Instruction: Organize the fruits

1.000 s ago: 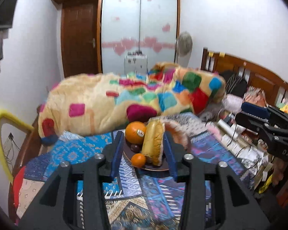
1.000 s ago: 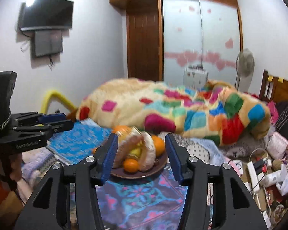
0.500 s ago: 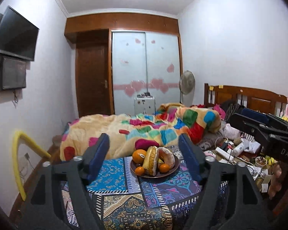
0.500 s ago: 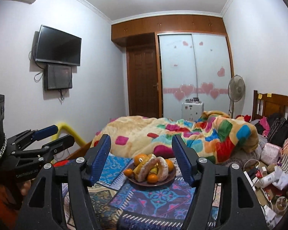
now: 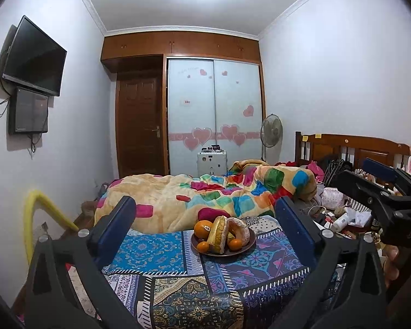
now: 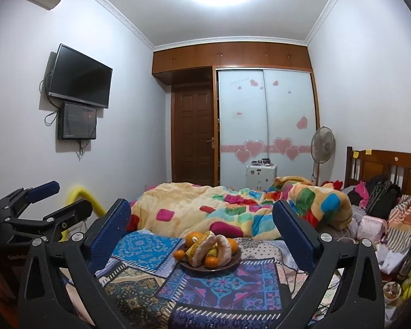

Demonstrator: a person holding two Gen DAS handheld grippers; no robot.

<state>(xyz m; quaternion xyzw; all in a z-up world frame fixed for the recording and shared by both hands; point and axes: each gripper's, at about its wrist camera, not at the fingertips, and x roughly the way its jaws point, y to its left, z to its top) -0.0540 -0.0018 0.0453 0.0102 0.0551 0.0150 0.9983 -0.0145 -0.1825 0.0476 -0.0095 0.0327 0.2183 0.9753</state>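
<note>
Ahead of both sets of fingers, well apart from them, the brown plate (image 5: 248, 247) sits on the patchwork bedspread (image 5: 161, 249), loaded with oranges (image 5: 203, 229), a banana (image 5: 218, 233) and pale curved pieces whose kind cannot be told. Compared with a second ago, both tools have drawn back and risen from the plate; judged: arrangement likely complete. Left gripper (image 5: 204, 229) and right gripper (image 6: 201, 227) are held level, spread wide, grasping nothing.
</note>
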